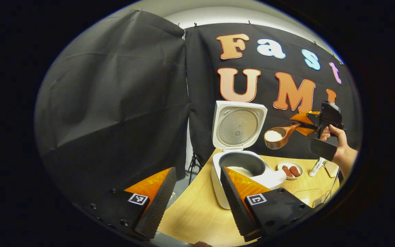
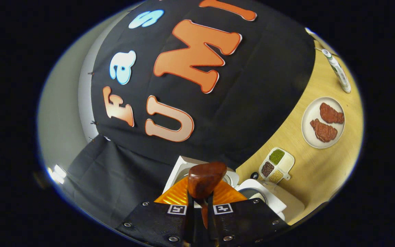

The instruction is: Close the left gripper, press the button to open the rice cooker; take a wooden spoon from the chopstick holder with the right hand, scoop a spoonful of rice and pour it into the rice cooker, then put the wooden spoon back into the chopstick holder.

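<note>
Already the tabletop [image 1: 197,216] carries most of the story: a pale wooden surface with the rice cooker [image 1: 242,171] standing near its left edge, hard by the booth wall. Its lid [image 1: 239,126] stands upright and fully open, so the button press looks done, and white rice lies in the inner pot (whether from a previous scoop I cannot tell).

Beyond the cooker, toward the far edge, sits a small plate [image 1: 290,169] with two reddish-brown pieces on it, and a white tube [image 1: 315,167] lies just beside that. In the right gripper view a little divided dish [image 2: 276,164] of coloured grains rests between the plate and the cooker.

The left gripper [image 1: 197,206] hangs low over the near edge with its fingers wide apart, holding nothing.

The right gripper [image 1: 305,124], with a hand around its grip, is up in the air to the right of the lid — its fingers are clamped narrow on the handle of the wooden spoon [image 1: 279,136]. The spoon's bowl is level and heaped with rice, above and right of the pot.

So opening, fetching and scooping appear complete; pouring into the pot and returning the spoon to the chopstick holder remain.
</note>
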Motion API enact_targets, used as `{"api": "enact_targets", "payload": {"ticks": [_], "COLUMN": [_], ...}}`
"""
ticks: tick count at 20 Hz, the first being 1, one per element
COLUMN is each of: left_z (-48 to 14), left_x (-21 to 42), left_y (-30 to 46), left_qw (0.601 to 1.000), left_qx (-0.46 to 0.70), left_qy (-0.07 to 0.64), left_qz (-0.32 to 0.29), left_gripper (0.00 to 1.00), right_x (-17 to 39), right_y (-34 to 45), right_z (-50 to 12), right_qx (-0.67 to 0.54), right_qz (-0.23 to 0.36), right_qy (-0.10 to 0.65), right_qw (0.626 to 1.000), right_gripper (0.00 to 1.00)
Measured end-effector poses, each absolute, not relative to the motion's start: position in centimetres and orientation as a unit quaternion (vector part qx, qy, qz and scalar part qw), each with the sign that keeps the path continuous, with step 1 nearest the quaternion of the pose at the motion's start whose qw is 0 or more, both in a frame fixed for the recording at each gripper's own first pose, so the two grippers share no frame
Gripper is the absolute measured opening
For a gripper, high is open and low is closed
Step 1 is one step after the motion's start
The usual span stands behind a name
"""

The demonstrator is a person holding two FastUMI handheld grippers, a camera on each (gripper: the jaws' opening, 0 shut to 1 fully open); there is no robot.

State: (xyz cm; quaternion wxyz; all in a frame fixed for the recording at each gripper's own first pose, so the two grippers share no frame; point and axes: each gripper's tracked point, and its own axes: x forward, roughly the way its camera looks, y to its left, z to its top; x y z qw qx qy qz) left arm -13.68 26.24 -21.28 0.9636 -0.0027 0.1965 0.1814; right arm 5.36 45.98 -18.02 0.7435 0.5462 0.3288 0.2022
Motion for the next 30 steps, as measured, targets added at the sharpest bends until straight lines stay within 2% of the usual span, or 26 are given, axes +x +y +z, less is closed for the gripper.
{"api": "enact_targets", "payload": {"ticks": [4,9,30], "left_z": [-21.9,-22.1,-22.8], "left_x": [-14.0,-14.4,-12.2], "left_y": [26.9,28.3,29.6], "left_qw": [0.962,0.959,0.959], "left_qx": [-0.003,-0.003,0.001], "left_qy": [0.203,0.206,0.210], "left_qz": [0.182,0.192,0.189], "left_gripper": [0.89,0.89,0.89], "right_x": [6.4,6.3,7.2], "right_y": [48.7,51.0,54.7], "right_z": [-17.5,-18.0,-16.2], "right_qx": [0.462,0.386,0.252], "right_qz": [0.227,0.249,0.306], "right_qy": [0.310,0.298,0.230], "right_qw": [0.799,0.837,0.889], "right_gripper": [0.14,0.14,0.14]}}
